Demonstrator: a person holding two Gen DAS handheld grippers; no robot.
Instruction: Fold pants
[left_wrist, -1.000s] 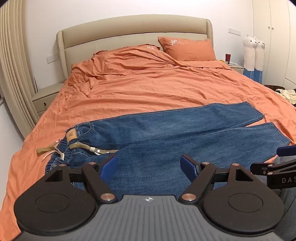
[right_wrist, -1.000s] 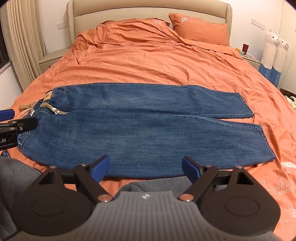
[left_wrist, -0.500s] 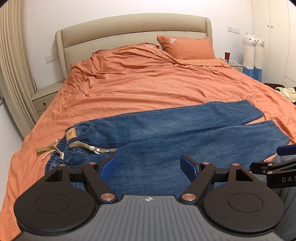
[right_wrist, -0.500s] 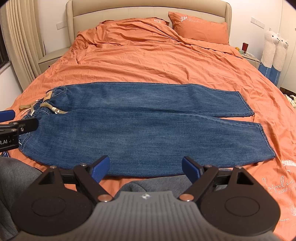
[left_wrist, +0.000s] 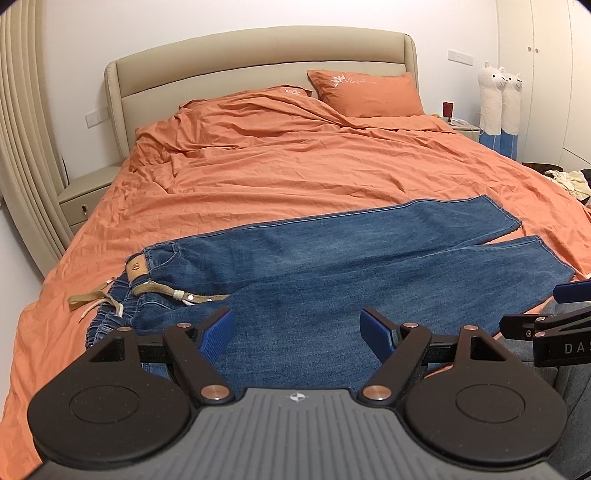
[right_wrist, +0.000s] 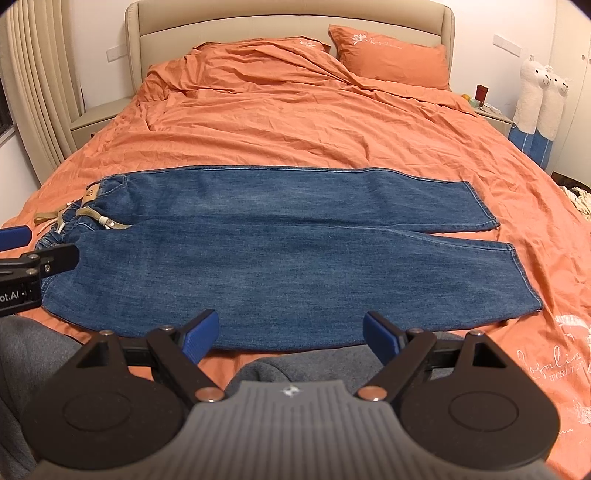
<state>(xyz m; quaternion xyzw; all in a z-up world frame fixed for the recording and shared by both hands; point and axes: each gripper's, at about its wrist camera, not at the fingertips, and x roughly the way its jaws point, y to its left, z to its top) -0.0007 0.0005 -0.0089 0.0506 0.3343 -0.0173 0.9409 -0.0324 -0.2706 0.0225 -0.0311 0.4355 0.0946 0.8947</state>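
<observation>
Blue jeans lie flat across the near part of the orange bed, waistband with a tan belt to the left, leg hems to the right. The two legs lie side by side, splitting apart near the hems. My left gripper hovers open above the jeans near the waist end, holding nothing. My right gripper is open too, just short of the jeans' near edge, empty. Each gripper shows at the edge of the other's view.
The orange duvet covers the bed, with pillows against the beige headboard. Bedside tables stand on both sides, curtains at left, alpaca plush toys at right. Grey-clad knees sit at the bed's near edge.
Both grippers stay open and almost still. The left wrist view has drifted slightly, so the jeans sit a little lower in it.
</observation>
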